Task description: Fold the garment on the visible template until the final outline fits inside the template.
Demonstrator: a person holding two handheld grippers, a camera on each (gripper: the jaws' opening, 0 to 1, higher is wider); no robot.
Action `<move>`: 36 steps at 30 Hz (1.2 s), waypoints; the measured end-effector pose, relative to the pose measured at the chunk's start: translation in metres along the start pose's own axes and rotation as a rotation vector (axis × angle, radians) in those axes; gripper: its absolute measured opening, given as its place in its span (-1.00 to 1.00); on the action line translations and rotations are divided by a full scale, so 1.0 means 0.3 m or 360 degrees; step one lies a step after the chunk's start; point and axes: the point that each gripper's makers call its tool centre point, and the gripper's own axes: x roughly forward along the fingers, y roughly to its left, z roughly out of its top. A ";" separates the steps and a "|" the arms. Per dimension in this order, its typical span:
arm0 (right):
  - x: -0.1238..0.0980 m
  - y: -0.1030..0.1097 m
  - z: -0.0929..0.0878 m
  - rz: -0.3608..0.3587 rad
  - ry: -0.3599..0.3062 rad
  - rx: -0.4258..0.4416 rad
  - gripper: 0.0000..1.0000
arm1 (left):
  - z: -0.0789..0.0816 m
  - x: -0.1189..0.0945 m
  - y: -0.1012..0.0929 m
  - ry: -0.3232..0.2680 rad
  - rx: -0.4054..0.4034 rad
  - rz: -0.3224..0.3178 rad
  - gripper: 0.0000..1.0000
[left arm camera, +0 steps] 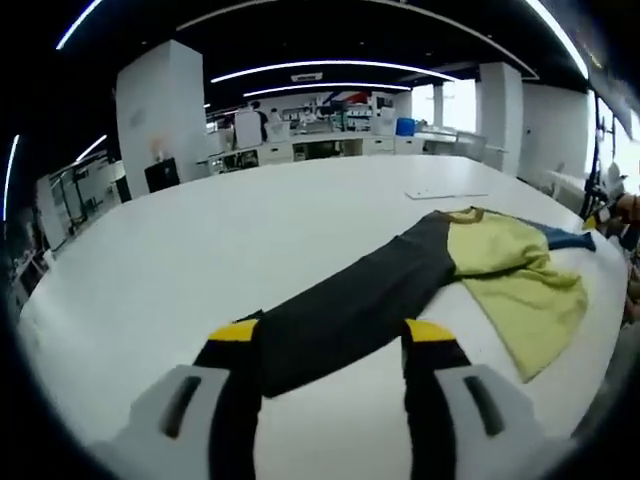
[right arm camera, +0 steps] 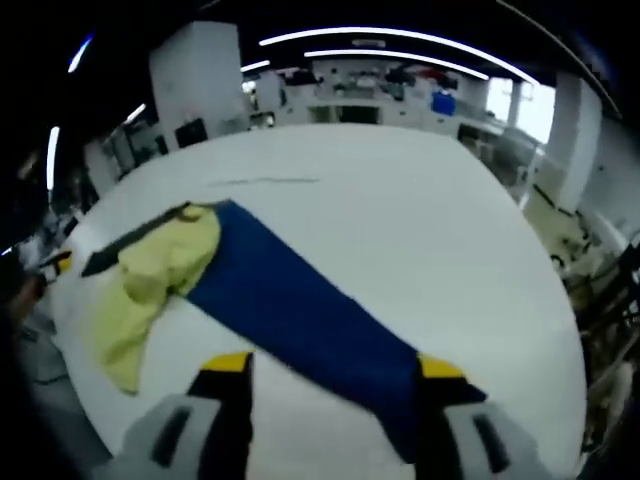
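Garment [left arm camera: 440, 275] lay flat on the white worktop [left arm camera: 200, 260], body at right of the left gripper view, its dark sleeve [left arm camera: 340, 315] running down to frame bottom. Left claw [left arm camera: 333, 340] was spread, jaws straddling the sleeve end, likely lined up to grab it for a fold inward. In the right gripper view the blue sleeve [right arm camera: 300, 315] ran from the yellow body [right arm camera: 160, 275] at left to lower right; right claw [right arm camera: 335, 372] was spread too, cuff between its jaws, nothing pinched. Sleeves stretched fully out, so folding looked barely started. Thin rectangular outline [left arm camera: 447, 194] at upper right of the left gripper view, possibly the template.
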 end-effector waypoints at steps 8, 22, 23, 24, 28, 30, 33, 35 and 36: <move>0.016 0.190 -0.029 0.0199 -0.0002 -0.0009 0.25 | 0.022 -0.019 -0.177 -0.0044 0.0103 -0.0238 0.46; 0.050 0.461 -0.096 0.0422 0.0002 -0.0031 0.01 | -0.047 -0.027 -0.436 -0.0015 0.0166 -0.0511 0.20; 0.053 0.484 -0.101 0.0430 0.0001 -0.0033 -0.01 | -0.050 -0.027 -0.440 -0.0012 0.0164 -0.0516 0.18; 0.056 0.500 -0.103 0.0443 -0.0003 -0.0048 -0.02 | -0.061 -0.026 -0.458 -0.0002 0.0149 -0.0531 0.16; 0.067 0.579 -0.128 0.0499 0.0013 -0.0105 -0.05 | -0.100 -0.011 -0.502 0.0030 0.0063 -0.0597 0.06; 0.062 0.621 -0.142 0.0518 0.0020 -0.0122 -0.07 | -0.109 -0.007 -0.520 0.0047 0.0051 -0.0602 0.01; 0.068 0.658 -0.160 0.0548 0.0037 -0.0184 -0.14 | -0.133 -0.002 -0.560 0.0090 0.0087 -0.0622 -0.10; 0.066 0.686 -0.164 0.0555 0.0041 -0.0212 -0.17 | -0.147 0.000 -0.583 0.0118 0.0105 -0.0638 -0.22; 0.067 0.704 -0.172 0.0563 0.0053 -0.0237 -0.20 | -0.152 0.003 -0.589 0.0124 0.0103 -0.0640 -0.27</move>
